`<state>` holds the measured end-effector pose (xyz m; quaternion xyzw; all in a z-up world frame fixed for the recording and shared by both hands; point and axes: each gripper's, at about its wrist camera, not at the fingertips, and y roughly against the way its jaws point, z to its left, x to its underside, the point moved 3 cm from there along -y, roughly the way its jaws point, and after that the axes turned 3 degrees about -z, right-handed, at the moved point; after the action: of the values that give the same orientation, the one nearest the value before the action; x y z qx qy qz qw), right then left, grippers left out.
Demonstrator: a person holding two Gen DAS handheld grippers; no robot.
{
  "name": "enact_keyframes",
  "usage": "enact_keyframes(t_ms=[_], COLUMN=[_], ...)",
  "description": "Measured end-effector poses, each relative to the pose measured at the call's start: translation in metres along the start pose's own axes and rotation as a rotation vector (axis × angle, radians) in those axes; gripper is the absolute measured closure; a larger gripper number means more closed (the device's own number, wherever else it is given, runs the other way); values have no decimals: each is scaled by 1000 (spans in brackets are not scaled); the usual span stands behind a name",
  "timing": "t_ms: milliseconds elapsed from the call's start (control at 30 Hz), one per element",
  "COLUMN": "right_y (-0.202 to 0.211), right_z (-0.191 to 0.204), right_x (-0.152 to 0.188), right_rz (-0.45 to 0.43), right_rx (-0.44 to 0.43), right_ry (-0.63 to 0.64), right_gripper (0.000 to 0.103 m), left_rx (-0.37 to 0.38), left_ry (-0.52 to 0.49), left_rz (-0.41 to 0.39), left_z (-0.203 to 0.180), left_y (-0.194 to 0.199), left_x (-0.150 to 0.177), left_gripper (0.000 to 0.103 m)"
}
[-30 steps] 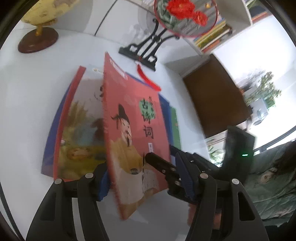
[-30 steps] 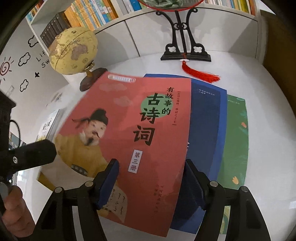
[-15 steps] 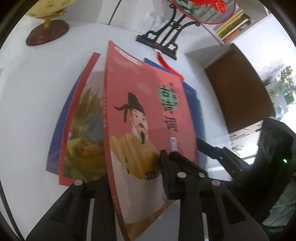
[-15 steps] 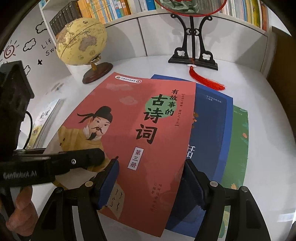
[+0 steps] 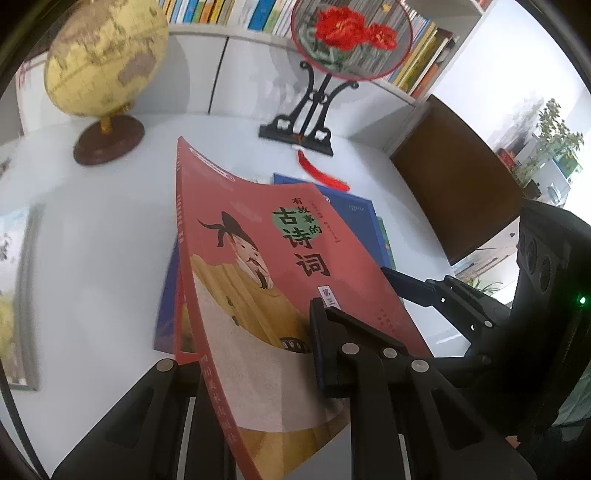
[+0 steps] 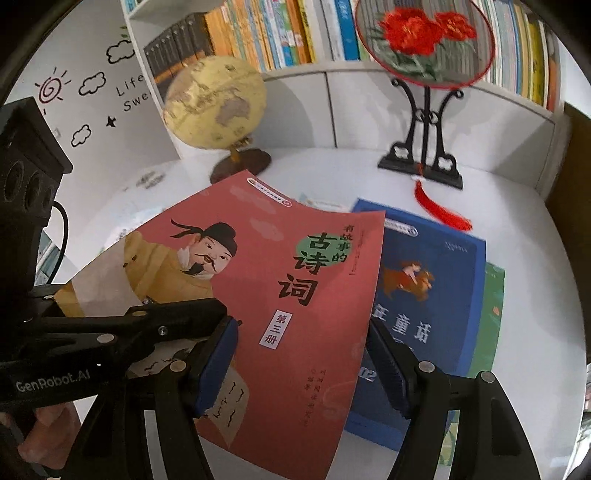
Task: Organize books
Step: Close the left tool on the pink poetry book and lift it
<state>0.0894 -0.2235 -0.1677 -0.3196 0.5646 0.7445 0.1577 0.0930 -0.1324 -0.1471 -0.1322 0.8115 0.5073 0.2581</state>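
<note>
Red thin paperback sags, pinched at its spine edge by the left gripper jaws; right gripper jaws gape around its lower edge. One-sided hold may let it slip or crease.

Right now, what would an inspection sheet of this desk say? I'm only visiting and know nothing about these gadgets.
Surface: white table, bare at the far right.
Job's things: red book lifted at a tilt over a blue book that lies on a green book.
Clutter: globe, embroidered fan on a black stand with a red tassel.
Grippers: left gripper shut on the red book's lower edge; right gripper open, fingers either side of the cover.
Cables: black cable by the left gripper's body.
Surroundings: bookshelf full of books, wall decals.
</note>
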Motion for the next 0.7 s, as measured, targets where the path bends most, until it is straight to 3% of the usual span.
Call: enact_keyframes(t_ms=[367, 700], right_y=[9, 28], right_z=[21, 79], right_x=[-1, -24], right_rz=[-4, -27], right_rx=[-26, -54], right_ry=[-10, 71], right_gripper=[33, 33], left_rx=[-15, -63], left_ry=[-7, -1], left_rz=[-34, -100], left_z=[3, 42], left_y=[21, 83], left_x=[3, 4], left_gripper=[89, 88])
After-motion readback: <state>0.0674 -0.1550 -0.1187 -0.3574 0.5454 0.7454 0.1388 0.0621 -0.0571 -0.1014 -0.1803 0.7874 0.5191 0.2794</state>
